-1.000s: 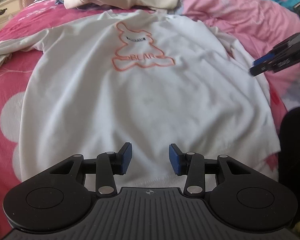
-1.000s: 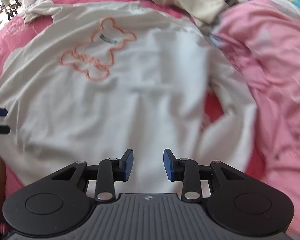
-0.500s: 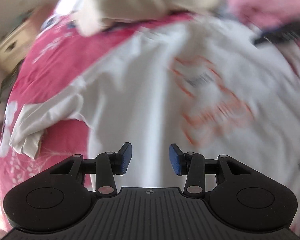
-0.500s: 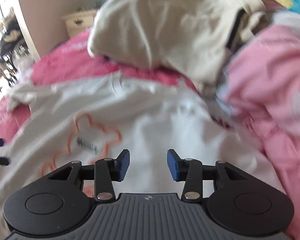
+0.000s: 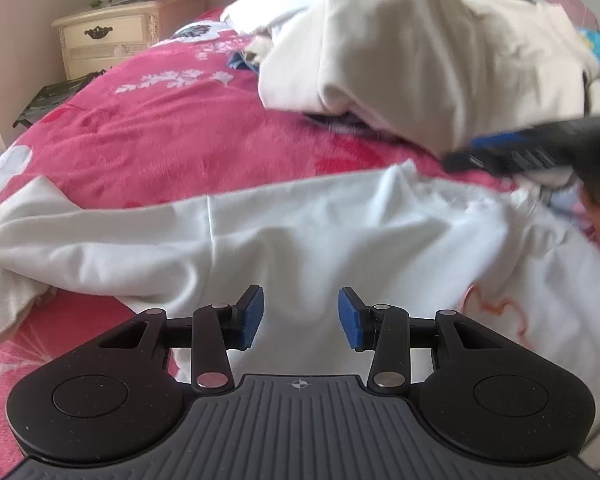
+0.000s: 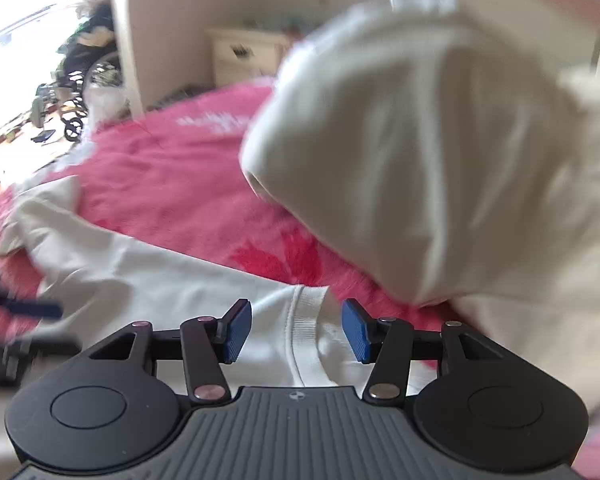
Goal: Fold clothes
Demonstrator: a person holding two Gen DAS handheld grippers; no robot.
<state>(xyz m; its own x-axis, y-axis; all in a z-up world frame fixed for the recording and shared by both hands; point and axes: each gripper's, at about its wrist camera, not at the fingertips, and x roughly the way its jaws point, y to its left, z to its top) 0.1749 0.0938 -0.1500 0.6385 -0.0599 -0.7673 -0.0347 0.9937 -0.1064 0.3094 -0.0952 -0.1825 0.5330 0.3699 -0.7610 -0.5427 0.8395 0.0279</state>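
Bed [image 5: 172, 128] with pink floral cover fills the scene beyond your jaws. White sweatshirt [image 5: 300, 240] lies spread flat on it, directly under and ahead of both jaws, sleeve trailing off left. Cream clothes pile [image 5: 400, 52] sits beyond it, up and right of the jaws. Dresser [image 5: 112, 36] far back left. Your left gripper [image 5: 300, 316]: jaws partly apart, nothing between. Your right gripper [image 6: 296, 330]: jaws opening, over the ribbed collar [image 6: 304, 320], pads not touching it.
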